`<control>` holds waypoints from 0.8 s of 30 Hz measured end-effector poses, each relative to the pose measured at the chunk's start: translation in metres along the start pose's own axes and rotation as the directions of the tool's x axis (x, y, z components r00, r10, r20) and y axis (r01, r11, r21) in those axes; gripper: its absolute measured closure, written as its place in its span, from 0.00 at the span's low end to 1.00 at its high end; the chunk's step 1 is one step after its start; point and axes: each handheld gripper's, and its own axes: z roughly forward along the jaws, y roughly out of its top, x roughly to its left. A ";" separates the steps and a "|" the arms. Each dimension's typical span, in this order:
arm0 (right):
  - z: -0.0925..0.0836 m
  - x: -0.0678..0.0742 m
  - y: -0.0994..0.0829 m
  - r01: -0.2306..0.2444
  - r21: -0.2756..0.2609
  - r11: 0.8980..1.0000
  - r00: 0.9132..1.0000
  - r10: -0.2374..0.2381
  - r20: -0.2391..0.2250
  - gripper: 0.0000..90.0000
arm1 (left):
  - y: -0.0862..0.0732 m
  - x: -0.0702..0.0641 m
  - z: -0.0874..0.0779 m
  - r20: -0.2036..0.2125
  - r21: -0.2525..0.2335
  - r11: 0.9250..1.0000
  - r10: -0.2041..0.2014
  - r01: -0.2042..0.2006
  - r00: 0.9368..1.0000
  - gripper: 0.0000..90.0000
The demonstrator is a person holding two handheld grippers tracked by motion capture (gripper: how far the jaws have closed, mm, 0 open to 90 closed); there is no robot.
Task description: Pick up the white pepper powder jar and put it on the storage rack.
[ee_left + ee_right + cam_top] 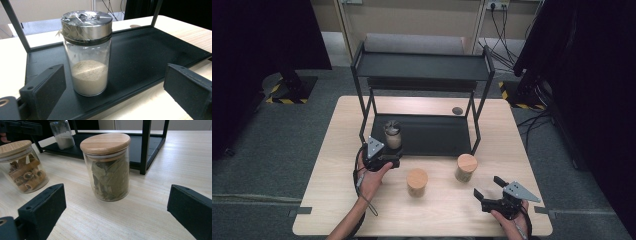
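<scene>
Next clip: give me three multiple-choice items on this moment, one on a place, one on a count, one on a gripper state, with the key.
1. Where does the metal-lidded jar stand?
A. on the rack's lower shelf
B. on the top shelf
C. on the bare table

2. How many wooden-lidded jars stand on the table?
A. one
B. two
C. four

3. How is the left gripper?
A. shut on the jar
B. open, clear of the jar
C. shut, empty

Key: A, it sits on the black lower tray; B, the cinnamon jar and leaf jar; B, gaps show beside the glass.

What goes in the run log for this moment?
left gripper: open, by metal-lidded jar on shelf tray | right gripper: open, facing leaf jar | cinnamon jar: on table
</scene>
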 end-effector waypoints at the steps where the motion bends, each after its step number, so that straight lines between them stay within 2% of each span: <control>1: 0.000 0.000 0.000 0.000 0.000 1.000 1.000 0.000 0.000 0.03 | 0.000 0.000 0.000 0.001 -0.001 1.000 0.000 0.000 1.000 0.04; 24: 0.000 0.000 0.000 0.000 -0.001 1.000 1.000 0.000 0.000 0.03 | -0.014 -0.003 -0.012 0.018 -0.006 1.000 -0.003 0.003 1.000 0.04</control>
